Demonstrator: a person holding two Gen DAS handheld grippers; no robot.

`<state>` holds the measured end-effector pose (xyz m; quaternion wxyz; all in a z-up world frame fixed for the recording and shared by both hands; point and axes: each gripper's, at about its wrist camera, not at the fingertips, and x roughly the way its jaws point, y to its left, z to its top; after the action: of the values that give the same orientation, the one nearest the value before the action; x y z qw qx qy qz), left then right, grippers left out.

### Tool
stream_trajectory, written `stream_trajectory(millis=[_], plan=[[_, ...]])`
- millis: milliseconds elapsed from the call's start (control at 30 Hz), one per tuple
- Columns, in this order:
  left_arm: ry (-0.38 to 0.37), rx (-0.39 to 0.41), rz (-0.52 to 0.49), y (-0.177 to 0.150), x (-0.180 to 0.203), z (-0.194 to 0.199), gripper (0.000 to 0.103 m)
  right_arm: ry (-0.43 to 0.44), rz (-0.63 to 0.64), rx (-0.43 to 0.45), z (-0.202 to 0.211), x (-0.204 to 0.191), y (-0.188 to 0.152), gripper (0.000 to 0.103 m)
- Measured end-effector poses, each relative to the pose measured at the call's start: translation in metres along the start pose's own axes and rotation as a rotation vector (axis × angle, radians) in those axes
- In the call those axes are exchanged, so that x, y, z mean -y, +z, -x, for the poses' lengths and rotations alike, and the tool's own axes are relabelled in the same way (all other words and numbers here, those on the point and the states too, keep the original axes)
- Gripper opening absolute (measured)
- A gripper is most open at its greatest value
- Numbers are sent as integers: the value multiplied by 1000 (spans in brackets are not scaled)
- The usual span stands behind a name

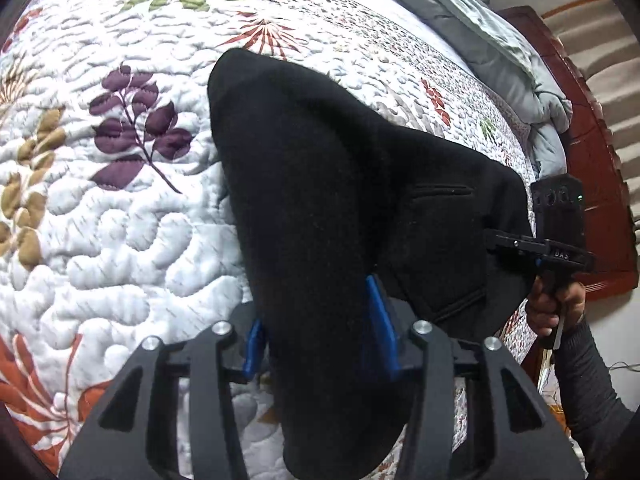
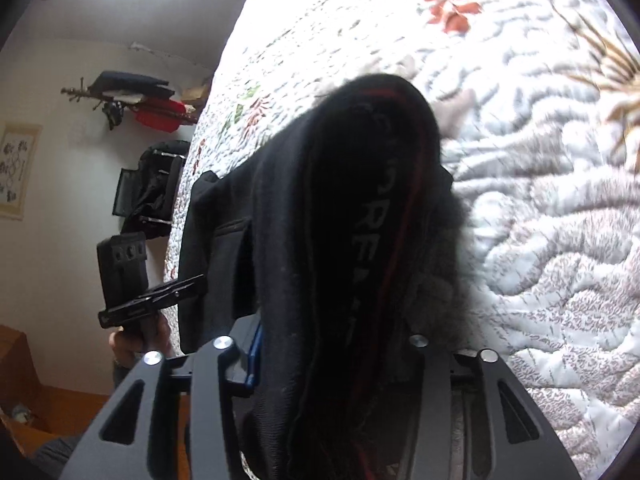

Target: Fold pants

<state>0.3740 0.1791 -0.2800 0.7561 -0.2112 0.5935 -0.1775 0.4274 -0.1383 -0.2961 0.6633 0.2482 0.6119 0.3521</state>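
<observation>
Black pants (image 1: 320,184), bunched into a thick fold, lie over a quilted bedspread (image 1: 132,216) and run from the near edge of the bed toward its middle. In the left wrist view the cloth shows a welt pocket slit and a dark drawstring near the seam; in the right wrist view a waistband with pale lettering and a thin red stripe faces the camera. The left gripper (image 1: 320,332) has the near end of the pants between its two blue-padded fingers (image 1: 380,320). The pad on the right side of that view stands slightly clear of the cloth, and the other is half hidden behind it, so the fingers stand parted about the fabric rather than pinching it. The right gripper (image 2: 332,344) has the waistband end draped through its fork. One blue pad is visible at the left edge of the cloth, the other is hidden; whether these fingers press the fabric cannot be told. Each gripper appears at the margin of the other's view, held on a handle by a hand (image 1: 554,308) with a dark sleeve. The bedspread is white with purple, tan, green and orange leaf prints. A pale green duvet (image 1: 500,44) lies heaped at the far side against a red-brown wooden headboard (image 1: 592,152).
</observation>
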Motion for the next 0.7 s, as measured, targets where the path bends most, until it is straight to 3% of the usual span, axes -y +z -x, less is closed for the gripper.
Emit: stream_trajectory(millis=[133,233,267,333,400,467,533,633,700], plan=[[-63,28,57,-12,-11,2,73,-66,25,26,17,-11,-2,60],[-24,60,74,-21,-18,24,87,-121,26,95,45,-17,0,60],[-1,86,77,-21,-17,34,88,-130,38,138,57,-22,0,58],[39,150,81,-19,-16,54,88,-125,68,221,82,-38,4,42],[44,231,82,-14,-14,75,88,-100,118,302,98,-64,8,38],[-17,314,81,-6,-7,93,88,-52,163,319,96,-90,16,37],[-116,374,67,3,1,102,88,-8,172,275,77,-102,25,37],[-254,359,54,19,13,88,88,-17,127,190,36,-94,39,37],[-278,317,52,28,15,70,88,-48,85,153,16,-67,44,30]])
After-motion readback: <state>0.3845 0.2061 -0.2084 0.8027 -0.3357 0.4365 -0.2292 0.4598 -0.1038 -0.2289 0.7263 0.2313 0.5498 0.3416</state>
